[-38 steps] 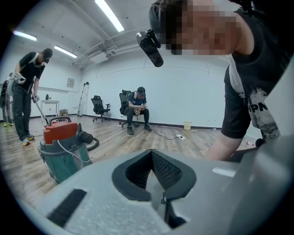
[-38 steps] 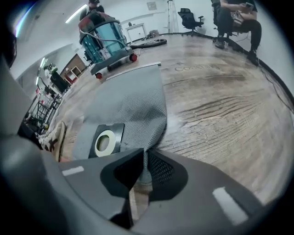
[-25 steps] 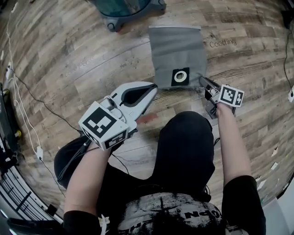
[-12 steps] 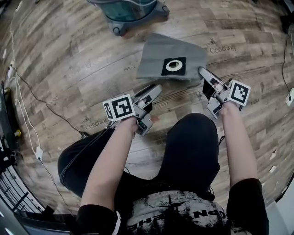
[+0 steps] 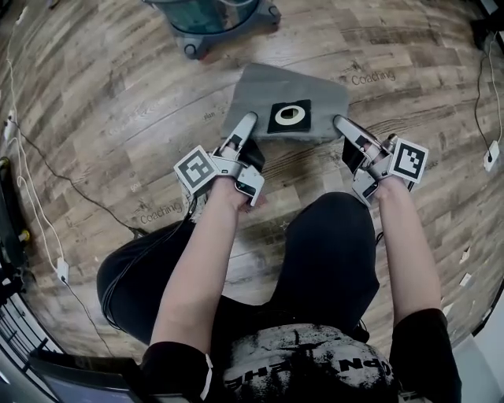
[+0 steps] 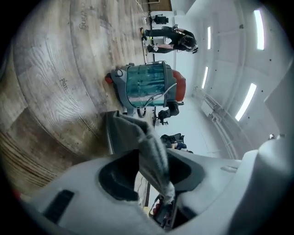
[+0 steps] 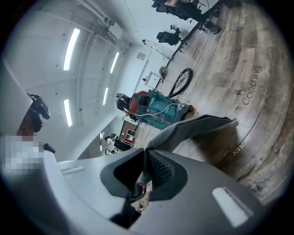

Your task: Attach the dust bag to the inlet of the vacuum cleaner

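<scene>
One corner of the dust bag (image 5: 260, 94) is pinched in my right gripper (image 5: 340, 123), the jaws of my left gripper (image 5: 246, 122), just opened and easing shut, straddle its other edge unclamped, and the vacuum cleaner (image 5: 213, 16) beyond awaits attachment.

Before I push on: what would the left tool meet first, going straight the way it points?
The dust bag: its edge lies between the left tool's jaws, which stand apart and have just been closing slightly. Behind it, farther off, stands the vacuum cleaner.
</scene>
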